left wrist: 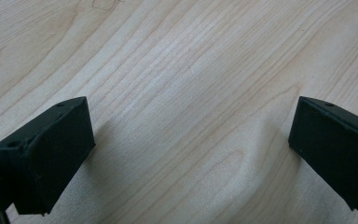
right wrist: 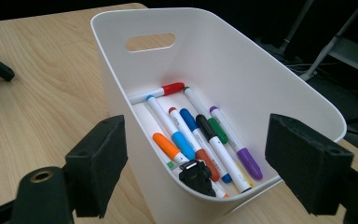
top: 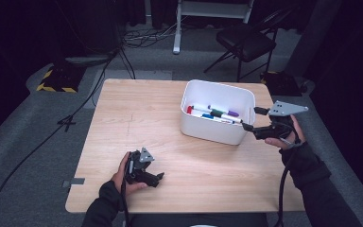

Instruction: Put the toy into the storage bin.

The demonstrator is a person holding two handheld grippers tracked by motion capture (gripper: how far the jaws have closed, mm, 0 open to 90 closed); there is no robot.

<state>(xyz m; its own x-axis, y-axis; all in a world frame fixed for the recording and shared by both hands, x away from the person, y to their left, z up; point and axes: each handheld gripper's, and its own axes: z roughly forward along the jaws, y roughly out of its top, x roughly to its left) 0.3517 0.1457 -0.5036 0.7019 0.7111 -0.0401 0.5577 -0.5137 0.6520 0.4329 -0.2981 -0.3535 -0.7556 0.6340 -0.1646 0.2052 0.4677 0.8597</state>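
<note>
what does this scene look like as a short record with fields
surface: light wooden table
container: white plastic bin with handle slot, on the table's far right part
contents: coloured-cap marker pens lying on the bin floor, plus a small black clip
left gripper: open, low over bare wood
right gripper: open, facing the bin's near end
background: black folding chair

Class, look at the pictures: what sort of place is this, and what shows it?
Probably a recording studio or lab: dark curtains surround one wooden table, cables trail over the grey floor, and a folding chair stands behind.
</note>
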